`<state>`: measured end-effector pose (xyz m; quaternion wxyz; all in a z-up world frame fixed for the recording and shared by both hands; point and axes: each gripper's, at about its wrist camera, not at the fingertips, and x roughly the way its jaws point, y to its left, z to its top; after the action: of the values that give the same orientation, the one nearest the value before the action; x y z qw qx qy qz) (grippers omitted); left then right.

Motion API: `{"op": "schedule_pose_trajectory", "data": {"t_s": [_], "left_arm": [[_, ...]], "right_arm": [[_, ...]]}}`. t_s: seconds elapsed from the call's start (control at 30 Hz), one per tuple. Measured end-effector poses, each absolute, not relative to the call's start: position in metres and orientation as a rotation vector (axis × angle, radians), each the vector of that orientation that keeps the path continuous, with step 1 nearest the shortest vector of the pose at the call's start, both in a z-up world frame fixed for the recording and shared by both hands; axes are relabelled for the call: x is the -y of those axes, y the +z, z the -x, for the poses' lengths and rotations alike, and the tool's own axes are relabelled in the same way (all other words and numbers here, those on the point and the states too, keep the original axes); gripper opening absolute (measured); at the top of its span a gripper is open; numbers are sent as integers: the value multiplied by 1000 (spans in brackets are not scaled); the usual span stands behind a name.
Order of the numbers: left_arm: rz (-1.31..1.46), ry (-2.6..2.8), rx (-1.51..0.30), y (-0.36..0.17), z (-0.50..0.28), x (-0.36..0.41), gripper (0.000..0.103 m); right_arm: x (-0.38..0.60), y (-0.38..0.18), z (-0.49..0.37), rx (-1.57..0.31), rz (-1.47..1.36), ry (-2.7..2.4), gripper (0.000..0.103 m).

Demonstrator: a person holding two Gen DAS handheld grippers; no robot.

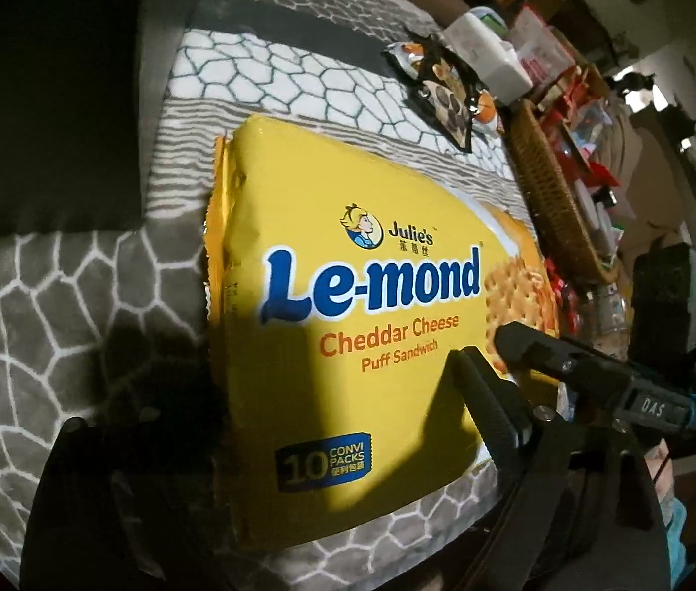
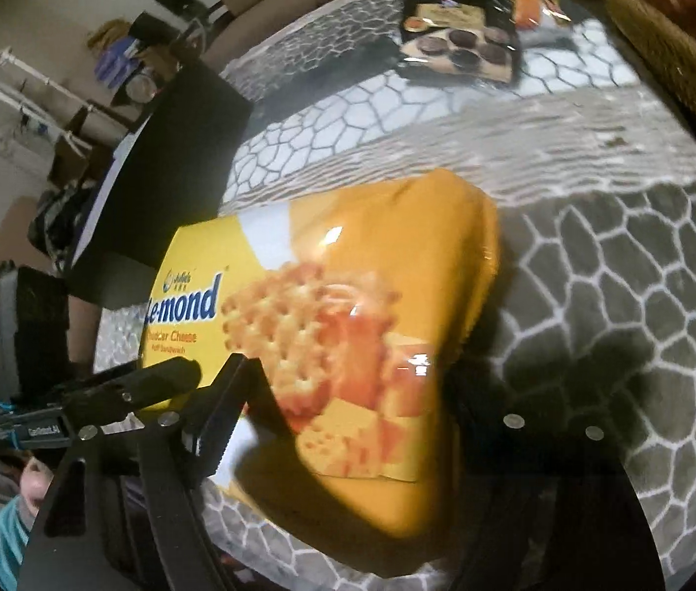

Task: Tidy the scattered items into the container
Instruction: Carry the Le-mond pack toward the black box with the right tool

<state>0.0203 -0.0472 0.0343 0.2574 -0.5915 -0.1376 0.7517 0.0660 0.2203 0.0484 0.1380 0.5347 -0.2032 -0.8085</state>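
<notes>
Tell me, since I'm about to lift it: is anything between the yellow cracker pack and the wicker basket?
Nothing visible blocks it. The cracker pack lies on the patterned cloth; the basket sits beside it, and the dark cookie packet lies farther back, off the path.

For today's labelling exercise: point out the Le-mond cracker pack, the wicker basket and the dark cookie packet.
Le-mond cracker pack (image 1: 348,305), left wrist view, blue logo.
Wicker basket (image 1: 545,187), left wrist view, woven wall.
Dark cookie packet (image 2: 461,44), right wrist view, printed cookies.

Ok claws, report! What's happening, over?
Both claws open, straddling the Le-mond cracker pack. Pack flat on blanket. Wicker basket beyond. Nothing blocking.
</notes>
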Motion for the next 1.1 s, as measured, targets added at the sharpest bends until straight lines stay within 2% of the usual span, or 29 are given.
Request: {"op": "schedule_pose_trajectory", "data": {"t_s": [0.23,0.8,1.1], "left_arm": [[1563,2098,395,40,-25,49,76],[1563,2029,346,61,-45,39,66],[1450,2055,337,125,-54,40,64]], "right_arm": [[-218,52,-68,558,-1541,-2348,74],[-230,87,-82,442,-1494,-2394,58],[-232,150,-86,379,-1380,-2438,56]]}}
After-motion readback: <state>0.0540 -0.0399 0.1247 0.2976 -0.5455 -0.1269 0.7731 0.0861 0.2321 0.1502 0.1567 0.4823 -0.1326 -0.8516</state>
